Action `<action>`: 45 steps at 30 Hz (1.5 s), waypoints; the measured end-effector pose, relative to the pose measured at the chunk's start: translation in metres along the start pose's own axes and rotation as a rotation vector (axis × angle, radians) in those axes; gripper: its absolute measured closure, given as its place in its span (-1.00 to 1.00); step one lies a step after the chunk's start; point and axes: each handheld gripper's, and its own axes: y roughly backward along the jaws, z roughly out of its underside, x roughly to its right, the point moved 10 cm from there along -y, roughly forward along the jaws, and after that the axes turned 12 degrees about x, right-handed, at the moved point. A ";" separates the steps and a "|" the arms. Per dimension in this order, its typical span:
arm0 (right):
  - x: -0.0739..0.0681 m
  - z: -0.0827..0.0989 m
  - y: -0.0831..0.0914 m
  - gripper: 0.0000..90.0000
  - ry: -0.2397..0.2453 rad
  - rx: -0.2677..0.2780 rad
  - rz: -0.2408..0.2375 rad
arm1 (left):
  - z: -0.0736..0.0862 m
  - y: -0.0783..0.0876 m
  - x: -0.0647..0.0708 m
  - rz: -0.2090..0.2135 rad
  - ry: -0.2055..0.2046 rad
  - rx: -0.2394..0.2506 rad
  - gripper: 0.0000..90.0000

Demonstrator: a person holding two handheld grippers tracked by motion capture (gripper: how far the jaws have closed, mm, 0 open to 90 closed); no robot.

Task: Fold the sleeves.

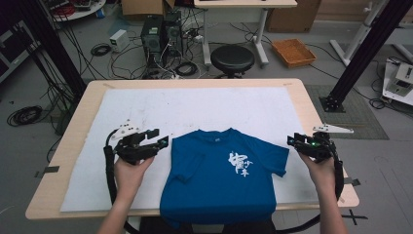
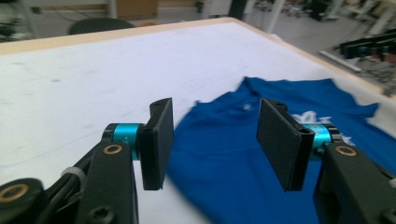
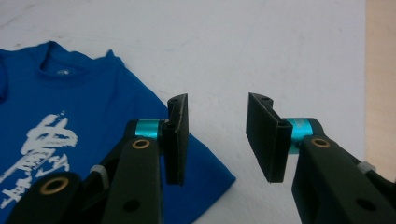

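A blue T-shirt [image 1: 221, 175] with white print lies flat, chest up, on the white cloth [image 1: 195, 107]. Its hem hangs over the near table edge, and its left sleeve is folded inward. My left gripper [image 1: 159, 137] hovers just left of that shoulder, open, with nothing between the pads. In the left gripper view the shirt [image 2: 243, 154] lies beyond the spread jaws of the left gripper [image 2: 212, 140]. My right gripper [image 1: 293, 141] stands open at the tip of the right sleeve. In the right gripper view the right gripper [image 3: 217, 137] straddles the sleeve edge of the shirt [image 3: 70, 107] without pinching it.
The cloth covers most of the wooden table [image 1: 195, 83]. Beyond the far edge stand a black stool [image 1: 232, 58], computer towers [image 1: 160, 31] with floor cables and an orange tray [image 1: 293, 52]. Black frame posts [image 1: 360, 53] rise at both sides.
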 end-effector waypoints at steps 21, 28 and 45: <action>0.008 0.045 -0.017 0.98 0.006 -0.185 0.030 | 0.008 0.019 -0.039 -0.090 -0.011 -0.011 0.00; -0.008 0.026 -0.011 0.99 -0.007 -0.154 -0.023 | 0.004 0.020 -0.038 -0.077 0.001 0.002 -0.01; -0.125 -0.022 -0.026 0.99 0.188 -0.139 -0.051 | 0.006 0.009 -0.025 0.005 0.023 -0.034 0.00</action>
